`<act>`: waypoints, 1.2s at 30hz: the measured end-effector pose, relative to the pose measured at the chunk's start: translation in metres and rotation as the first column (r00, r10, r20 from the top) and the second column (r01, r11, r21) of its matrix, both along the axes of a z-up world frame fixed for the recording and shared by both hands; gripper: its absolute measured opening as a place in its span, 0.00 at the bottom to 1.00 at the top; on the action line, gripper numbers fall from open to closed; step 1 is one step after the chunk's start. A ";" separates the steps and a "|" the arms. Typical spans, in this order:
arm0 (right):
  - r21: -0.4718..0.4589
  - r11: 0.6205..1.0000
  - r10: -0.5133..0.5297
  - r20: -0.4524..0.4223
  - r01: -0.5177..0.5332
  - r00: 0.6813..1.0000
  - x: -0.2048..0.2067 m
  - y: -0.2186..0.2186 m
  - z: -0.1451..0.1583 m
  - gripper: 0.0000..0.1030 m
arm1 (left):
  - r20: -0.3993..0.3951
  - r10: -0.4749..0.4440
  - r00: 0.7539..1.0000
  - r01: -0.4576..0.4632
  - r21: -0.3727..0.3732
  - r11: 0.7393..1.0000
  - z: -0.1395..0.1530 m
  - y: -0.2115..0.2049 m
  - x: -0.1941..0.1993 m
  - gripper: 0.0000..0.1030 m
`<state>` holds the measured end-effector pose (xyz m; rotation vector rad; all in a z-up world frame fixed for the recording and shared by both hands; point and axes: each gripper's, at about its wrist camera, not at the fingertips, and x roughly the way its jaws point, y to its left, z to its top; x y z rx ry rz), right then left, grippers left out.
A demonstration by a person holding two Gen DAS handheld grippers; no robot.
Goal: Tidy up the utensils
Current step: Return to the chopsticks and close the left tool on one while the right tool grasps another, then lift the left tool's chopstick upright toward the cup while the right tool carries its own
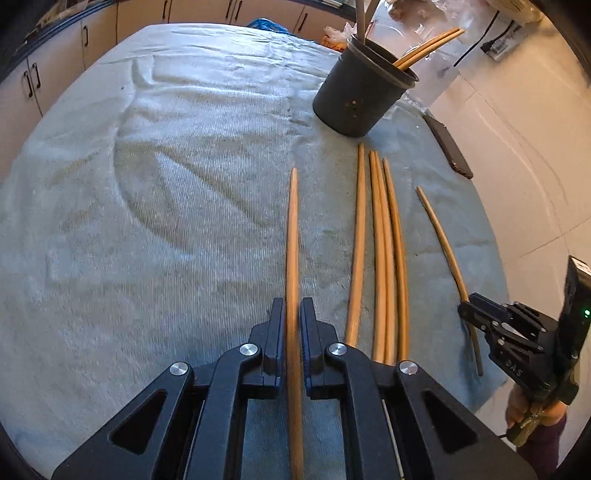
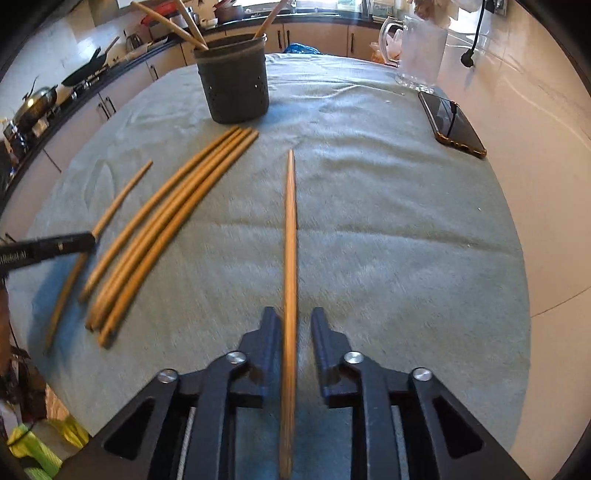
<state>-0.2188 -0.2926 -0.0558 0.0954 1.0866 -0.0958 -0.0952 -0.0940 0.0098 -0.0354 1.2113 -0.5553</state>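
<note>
Chopsticks everywhere: your left gripper [image 1: 292,314] is clamped on one wooden chopstick [image 1: 291,229]; your right gripper [image 2: 295,325] straddles another [image 2: 290,229], pads apart. Only the right view shows the phone's [image 2: 456,125] screen. Four more [image 1: 380,236] lie on the tabletop's towel [image 1: 147,221], near the holder [image 1: 360,92].

A towel [image 2: 369,221] covers the tabletop. The utensil holder [image 2: 234,85] stands on it near the far edge, with chopsticks [image 2: 184,29] leaning inside. Before the holder four chopsticks [image 2: 173,229] lie side by side, running toward the near edge. A single chopstick [image 2: 122,195] lies to their left, another chopstick [image 2: 290,240] to their right. A phone [image 2: 452,123] rests by the right edge; a glass jug [image 2: 421,48] stands behind it, at the far right corner.
</note>
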 end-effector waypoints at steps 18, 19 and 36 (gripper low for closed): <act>-0.015 1.000 -0.024 -0.050 0.023 0.998 0.108 -0.009 0.003 0.27 | -0.035 0.028 0.999 -0.026 0.041 0.999 0.000 -0.043 0.065 0.11; -0.015 1.000 -0.025 -0.053 0.024 0.998 0.114 -0.009 0.004 0.27 | -0.030 0.021 0.999 -0.020 0.042 0.999 0.000 -0.046 0.069 0.12; 0.011 0.999 -0.048 0.033 0.047 0.998 0.124 -0.009 0.007 0.06 | 0.157 0.015 0.987 -0.029 0.086 0.996 0.015 -0.046 0.067 0.05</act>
